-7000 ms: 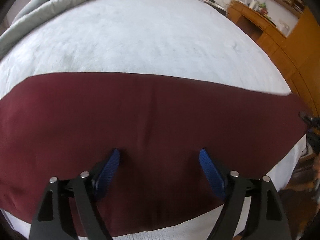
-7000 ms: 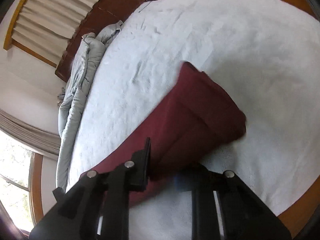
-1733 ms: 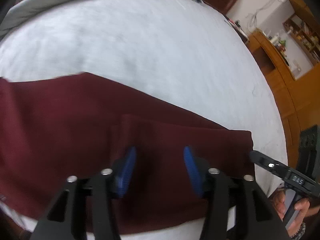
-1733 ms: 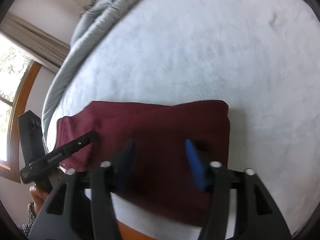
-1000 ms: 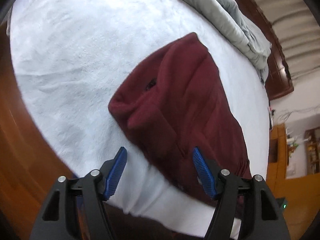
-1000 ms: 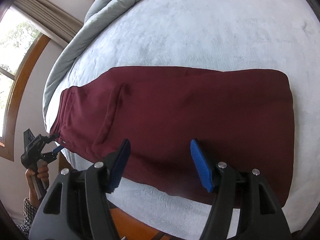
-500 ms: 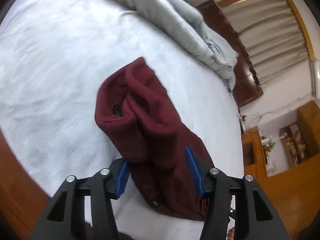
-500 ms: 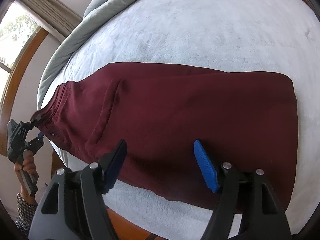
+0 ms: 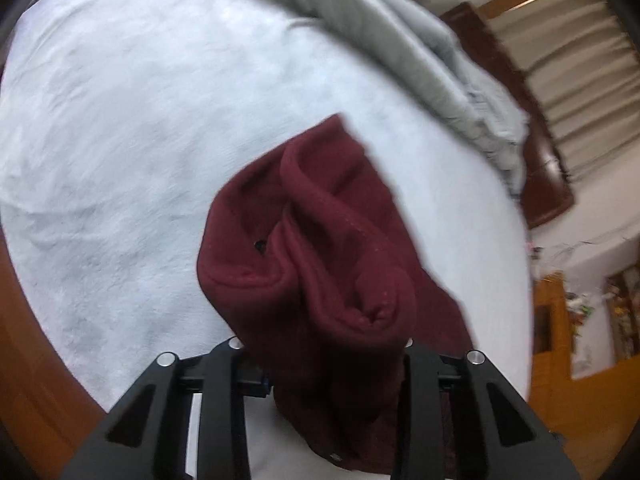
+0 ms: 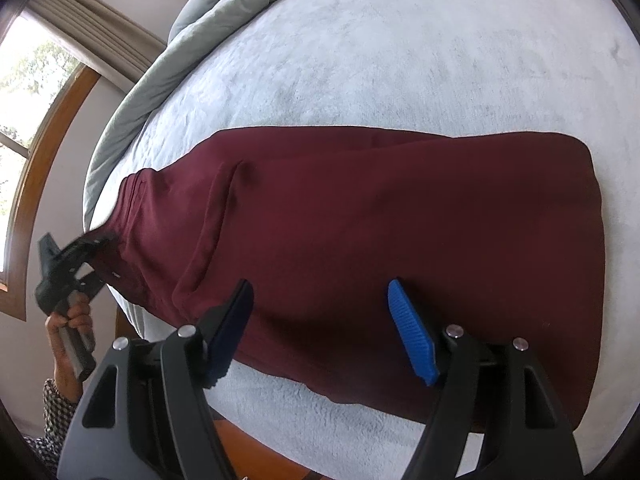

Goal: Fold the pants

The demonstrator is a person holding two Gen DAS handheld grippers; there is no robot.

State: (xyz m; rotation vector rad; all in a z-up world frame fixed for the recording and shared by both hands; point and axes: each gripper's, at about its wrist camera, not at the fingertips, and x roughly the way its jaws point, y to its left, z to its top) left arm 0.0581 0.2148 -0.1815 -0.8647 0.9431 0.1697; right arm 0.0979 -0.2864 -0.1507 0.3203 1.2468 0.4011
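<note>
Dark red pants (image 10: pixel 380 232) lie folded lengthwise across the white bed cover (image 10: pixel 400 48). My left gripper (image 9: pixel 324 364) is shut on the waistband end (image 9: pixel 320 280), which bunches up lifted in front of its camera and hides the fingertips. In the right wrist view that left gripper (image 10: pixel 94 246) shows at the far left, pinching the waistband (image 10: pixel 132 220) at the bed's edge. My right gripper (image 10: pixel 320 332) is open, blue pads wide apart, hovering over the near edge of the pants' middle.
A grey duvet (image 9: pixel 400 52) is bunched along the far side of the bed, also in the right wrist view (image 10: pixel 192 32). A wooden bed frame (image 9: pixel 24 340) edges the mattress. A dark headboard (image 9: pixel 536 152), curtains, and wooden furniture (image 9: pixel 560 328) stand beyond.
My left gripper has closed on the waistband and lifted it off the bed. The right gripper stays open over the middle of the pants.
</note>
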